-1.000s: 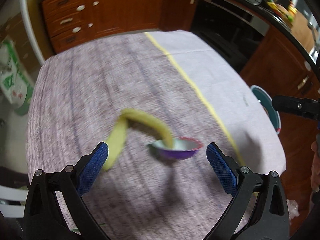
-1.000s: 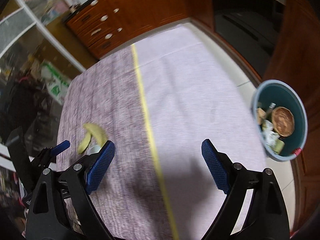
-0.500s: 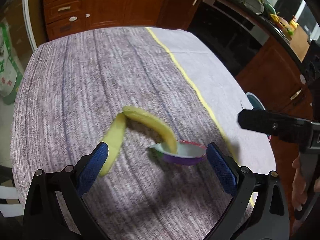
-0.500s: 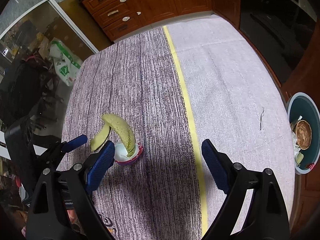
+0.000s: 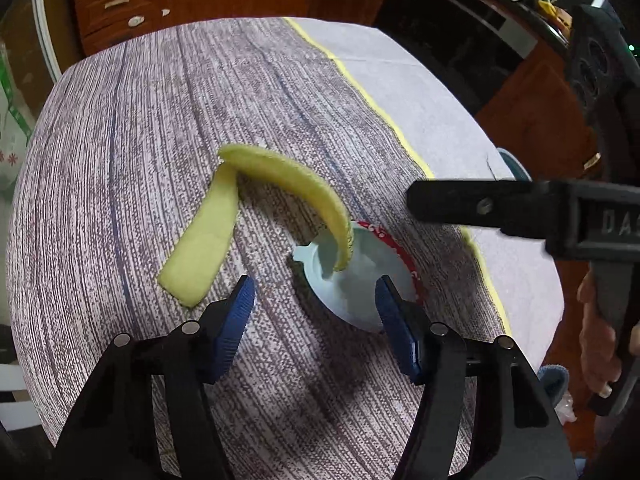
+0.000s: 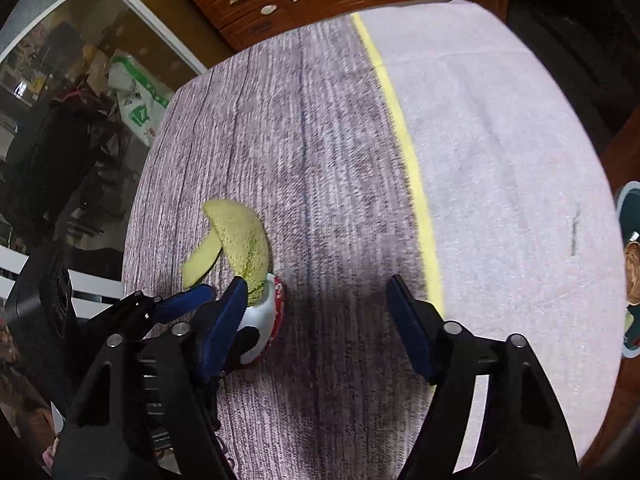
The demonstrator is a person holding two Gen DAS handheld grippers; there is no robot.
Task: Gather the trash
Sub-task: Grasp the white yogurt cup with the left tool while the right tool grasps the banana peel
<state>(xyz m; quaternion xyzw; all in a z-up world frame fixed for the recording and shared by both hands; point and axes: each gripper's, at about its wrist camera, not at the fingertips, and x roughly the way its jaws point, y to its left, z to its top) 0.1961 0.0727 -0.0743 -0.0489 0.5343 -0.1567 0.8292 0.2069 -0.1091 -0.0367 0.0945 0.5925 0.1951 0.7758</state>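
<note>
Both grippers over a peel-filled cup

Low centre of the left view, the left gripper (image 5: 314, 300) is closing beside the tipped cup (image 5: 356, 280), not yet pinching it. A banana peel (image 5: 256, 196) arches from its mouth. The right gripper (image 6: 316, 306) is closing on nothing.

Yellow-green peel (image 5: 248, 216), red-rimmed white cup (image 5: 360, 280), blue-padded fingers (image 5: 236, 320).
</note>
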